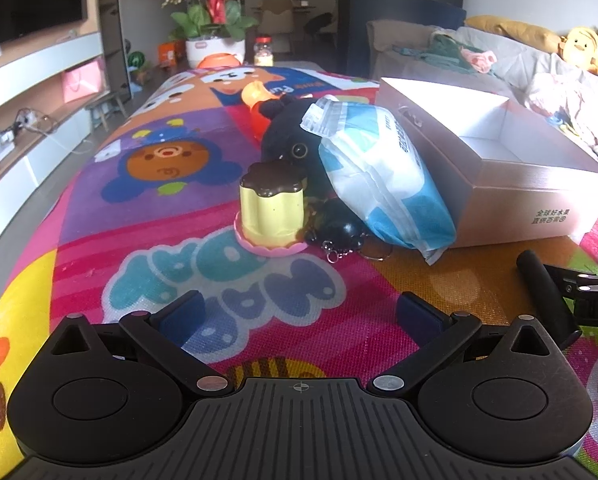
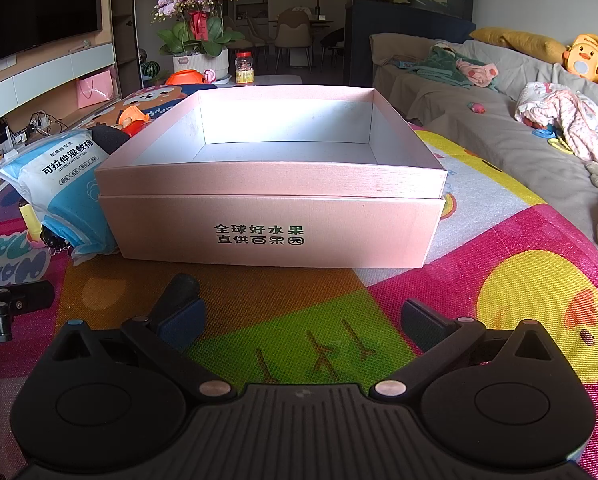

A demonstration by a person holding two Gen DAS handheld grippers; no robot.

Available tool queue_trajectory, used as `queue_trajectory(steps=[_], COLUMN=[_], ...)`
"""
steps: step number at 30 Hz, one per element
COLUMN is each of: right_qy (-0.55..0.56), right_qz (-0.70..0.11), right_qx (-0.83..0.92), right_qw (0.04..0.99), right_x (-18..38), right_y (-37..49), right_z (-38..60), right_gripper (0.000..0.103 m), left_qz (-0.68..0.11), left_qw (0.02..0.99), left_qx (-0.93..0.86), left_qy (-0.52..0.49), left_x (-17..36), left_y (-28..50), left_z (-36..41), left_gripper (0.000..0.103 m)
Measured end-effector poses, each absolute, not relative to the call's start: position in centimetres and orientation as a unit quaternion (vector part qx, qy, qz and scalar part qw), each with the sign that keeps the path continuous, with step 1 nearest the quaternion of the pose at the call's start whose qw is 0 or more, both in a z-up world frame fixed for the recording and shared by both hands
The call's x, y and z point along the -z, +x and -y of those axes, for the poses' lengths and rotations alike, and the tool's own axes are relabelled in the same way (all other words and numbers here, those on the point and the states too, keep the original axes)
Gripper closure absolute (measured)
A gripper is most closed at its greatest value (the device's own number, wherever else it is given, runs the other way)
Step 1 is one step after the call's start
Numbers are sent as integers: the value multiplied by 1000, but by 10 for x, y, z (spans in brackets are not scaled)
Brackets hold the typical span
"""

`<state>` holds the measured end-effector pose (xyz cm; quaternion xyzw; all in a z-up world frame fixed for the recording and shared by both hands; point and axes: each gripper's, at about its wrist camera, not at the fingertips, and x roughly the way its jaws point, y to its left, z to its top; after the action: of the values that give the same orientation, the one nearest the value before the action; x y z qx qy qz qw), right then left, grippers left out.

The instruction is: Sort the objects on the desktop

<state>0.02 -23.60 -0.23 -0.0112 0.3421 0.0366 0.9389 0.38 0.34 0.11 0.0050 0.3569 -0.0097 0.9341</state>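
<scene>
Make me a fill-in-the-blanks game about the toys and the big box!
1. The pink box has ____ inside it.
2. The pudding toy has a ____ top.
3. The blue-and-white wipes pack leans against the ____.
4. The left gripper and the right gripper both have their fingers ____.

Missing words: nothing; brown; box; open

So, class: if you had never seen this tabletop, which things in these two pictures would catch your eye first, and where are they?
The big pink box fills the middle of the right wrist view, open and with nothing inside. Left of it, a blue-and-white wet wipes pack leans against the box's side. In front of the pack stands a yellow pudding toy with a brown top, on the bright cartoon mat.
</scene>
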Motion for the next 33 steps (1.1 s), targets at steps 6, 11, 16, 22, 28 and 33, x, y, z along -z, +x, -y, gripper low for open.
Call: queue_trajectory(steps=[6, 11, 16, 22, 28, 33], right_qy=[-11, -10, -20, -24, -25, -27], right_qz=[-342, -344, -371, -389, -375, -370], right_qx=[-37, -38, -57, -81, -79, -72], right_qw=[939, 938, 926, 917, 923, 926], right_x=[2, 2, -4, -6, -4, -4], right_y=[0, 4, 5, -1, -8, -10], right_z=[236, 234, 237, 243, 240, 240], right_gripper=[0, 0, 0, 0, 0, 0], left_qz=[-362, -361, -361, -357, -322, -283], left_qw=[932, 932, 932, 934, 942, 954], left_qx=[6, 6, 7, 13, 85, 83], left_qy=[5, 4, 5, 1, -40, -50], left_x=[-1, -1, -1, -1, -19, -39], left_y=[5, 6, 6, 3, -6, 12], left_z=[-2, -2, -2, -4, -5, 2], left_gripper=[0, 0, 0, 0, 0, 13])
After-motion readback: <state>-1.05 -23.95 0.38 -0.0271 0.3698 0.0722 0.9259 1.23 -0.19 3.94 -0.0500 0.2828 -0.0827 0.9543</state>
